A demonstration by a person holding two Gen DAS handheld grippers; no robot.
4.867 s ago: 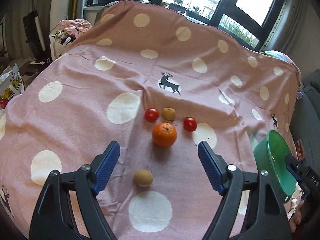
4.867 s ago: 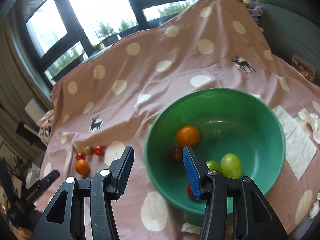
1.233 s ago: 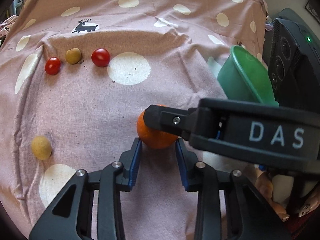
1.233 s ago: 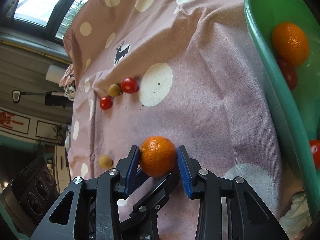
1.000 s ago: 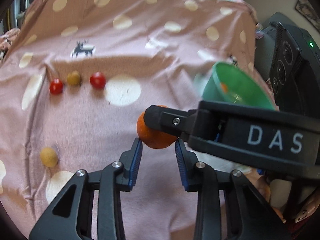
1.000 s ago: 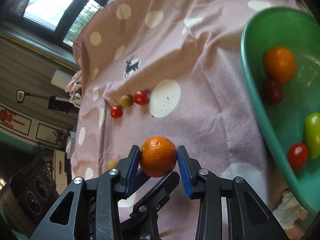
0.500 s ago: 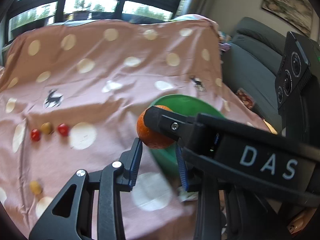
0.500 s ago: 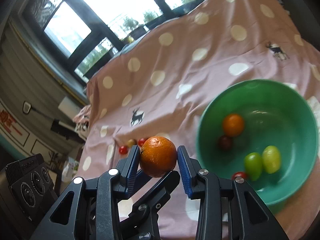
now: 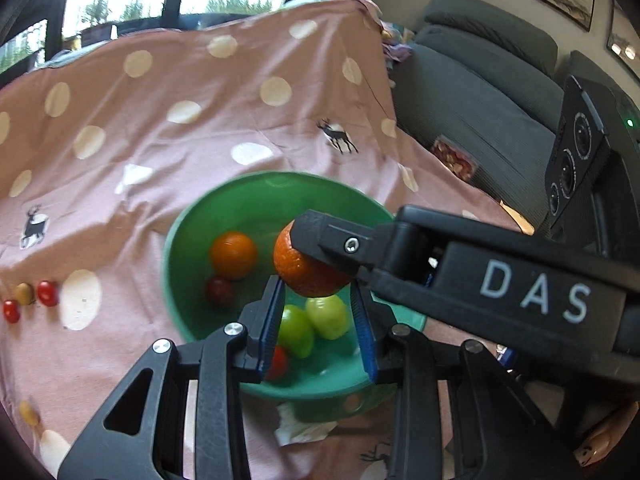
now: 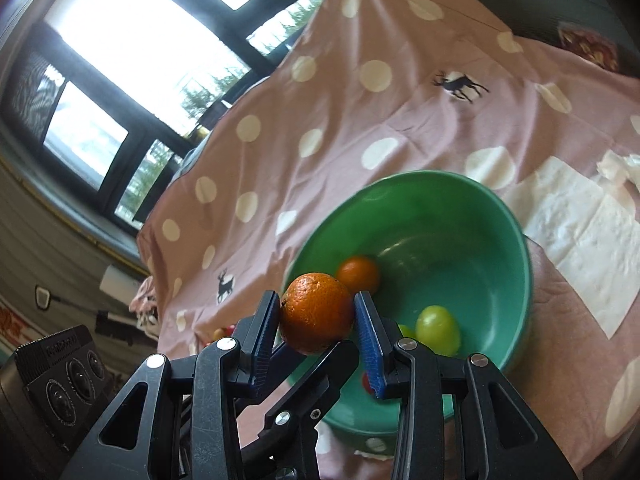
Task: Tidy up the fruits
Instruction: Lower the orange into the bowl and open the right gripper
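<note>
Now orange (image 10: 315, 312) above bowl (image 10: 516, 240), previously tablecloth.

The far right of the green bowl (image 10: 516, 264) lies bare, while an orange (image 10: 357, 273) and green fruits (image 10: 437, 329) crowd its near left side.

Red fruit (image 10: 366, 380) half-hidden behind right jaws

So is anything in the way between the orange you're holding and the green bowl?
Nothing visible blocks it. The orange, clamped in both the right gripper and left gripper, hangs above the open green bowl; fruit already lies inside, with bare room beside it.
</note>
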